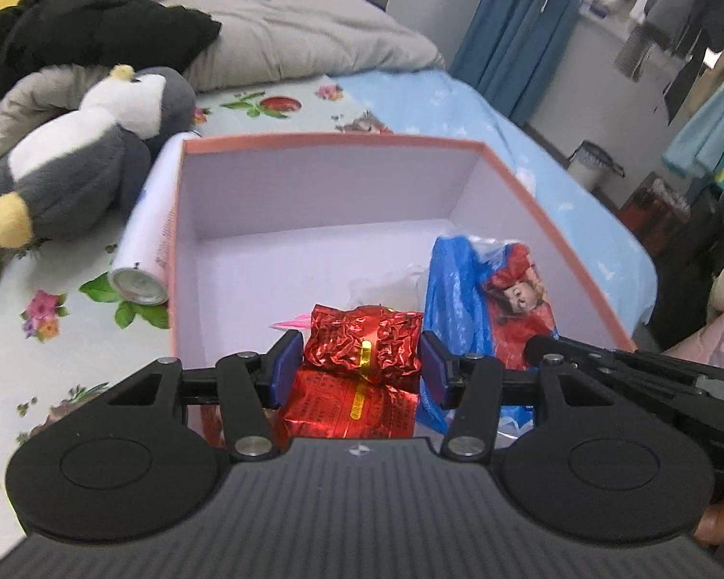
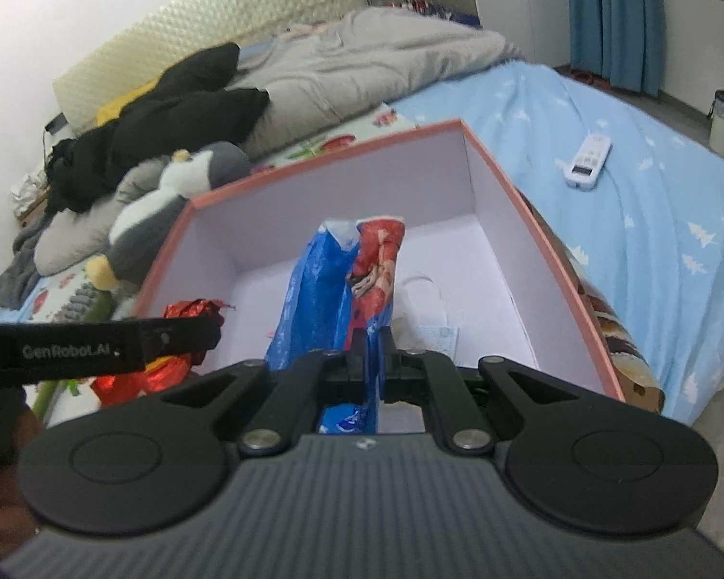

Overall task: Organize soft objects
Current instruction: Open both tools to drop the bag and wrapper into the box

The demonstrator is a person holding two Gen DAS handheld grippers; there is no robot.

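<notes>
- Our left hand-held gripper (image 1: 359, 370) pinches a crinkled red foil packet (image 1: 362, 343) between its blue pads, low over the near end of the open pink-rimmed box (image 1: 333, 139) on the bed.
- Our right hand-held gripper (image 2: 369, 354) is pressed together on a blue plastic bag (image 2: 313, 304), inside the same box.
- We judge this the placing step: next we lower both, spread the jaws, then fetch the plush penguin (image 1: 87, 154) lying beside the box.

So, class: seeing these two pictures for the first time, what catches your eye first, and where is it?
The pink-rimmed box on the bed fills both views. Over it, the left gripper clasps a crinkled red foil packet, and the right gripper pinches a blue and red bag. A plush penguin lies left of the box.
</notes>
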